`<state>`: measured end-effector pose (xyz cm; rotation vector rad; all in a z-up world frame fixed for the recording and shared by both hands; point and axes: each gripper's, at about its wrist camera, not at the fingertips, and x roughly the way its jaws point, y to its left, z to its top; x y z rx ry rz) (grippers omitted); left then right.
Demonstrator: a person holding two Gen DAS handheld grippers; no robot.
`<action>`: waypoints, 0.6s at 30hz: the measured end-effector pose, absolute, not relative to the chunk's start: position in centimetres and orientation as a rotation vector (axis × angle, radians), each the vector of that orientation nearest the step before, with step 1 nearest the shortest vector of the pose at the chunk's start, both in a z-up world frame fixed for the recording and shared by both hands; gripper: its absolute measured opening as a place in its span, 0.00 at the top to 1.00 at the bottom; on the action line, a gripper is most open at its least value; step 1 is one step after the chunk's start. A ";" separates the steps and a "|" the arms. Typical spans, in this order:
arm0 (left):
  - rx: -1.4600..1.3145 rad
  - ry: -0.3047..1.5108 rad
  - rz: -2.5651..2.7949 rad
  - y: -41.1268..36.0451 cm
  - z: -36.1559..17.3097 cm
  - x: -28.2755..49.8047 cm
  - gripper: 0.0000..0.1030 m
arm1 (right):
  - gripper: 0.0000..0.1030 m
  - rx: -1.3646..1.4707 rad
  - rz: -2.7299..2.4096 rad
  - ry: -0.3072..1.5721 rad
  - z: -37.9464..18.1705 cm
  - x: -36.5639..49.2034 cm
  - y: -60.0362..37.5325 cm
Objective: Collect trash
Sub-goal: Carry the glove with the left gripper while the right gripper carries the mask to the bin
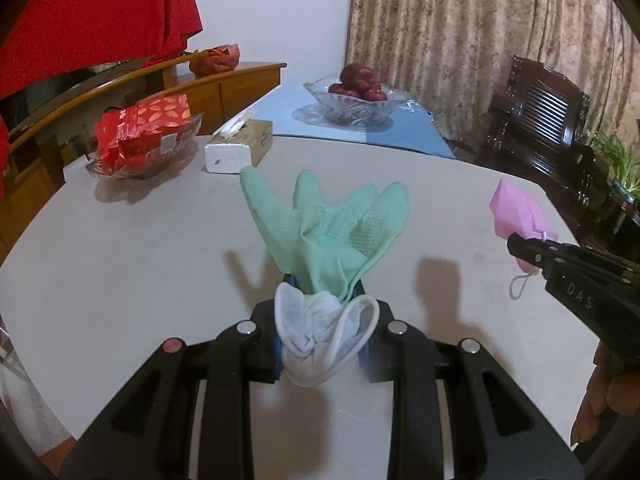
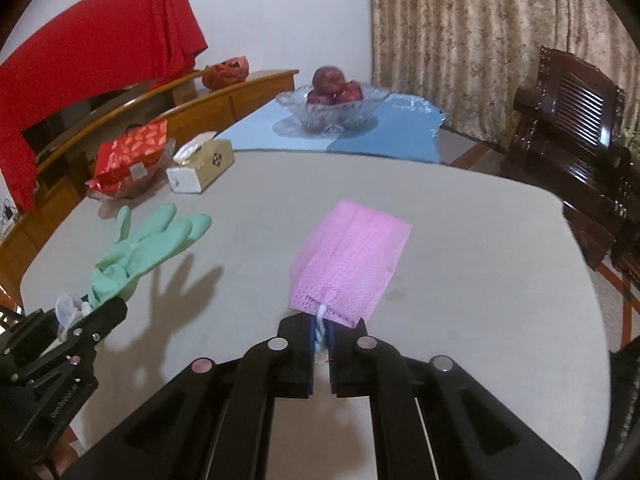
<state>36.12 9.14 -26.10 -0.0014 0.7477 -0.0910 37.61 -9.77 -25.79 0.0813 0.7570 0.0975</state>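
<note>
My left gripper [image 1: 320,292] is shut on a green rubber glove [image 1: 332,224] with a white cuff. It holds the glove above the grey table [image 1: 120,264], fingers pointing away. The glove also shows in the right wrist view [image 2: 140,248], with the left gripper [image 2: 100,316] at the lower left. My right gripper [image 2: 320,328] is shut on a pink face mask [image 2: 348,264] by its near edge and white ear loop, above the table. The mask [image 1: 516,216] and the right gripper [image 1: 520,248] show at the right in the left wrist view.
A tissue box [image 1: 240,146] and a glass dish with red packets [image 1: 144,140] stand at the table's far left. A glass bowl of red fruit [image 1: 356,100] sits on a blue table behind. A dark wooden chair [image 2: 568,148] stands to the right, a wooden sideboard [image 2: 224,96] to the left.
</note>
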 end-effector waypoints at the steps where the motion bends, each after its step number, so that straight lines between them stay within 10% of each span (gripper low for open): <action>1: 0.002 0.752 -0.085 8.7 -25.7 35.8 0.75 | 0.95 0.086 0.096 0.751 -25.2 37.0 -10.4; 18: 0.011 0.749 -0.130 0.4 -19.3 26.7 0.75 | 0.95 0.104 0.099 0.691 -18.2 27.0 -18.7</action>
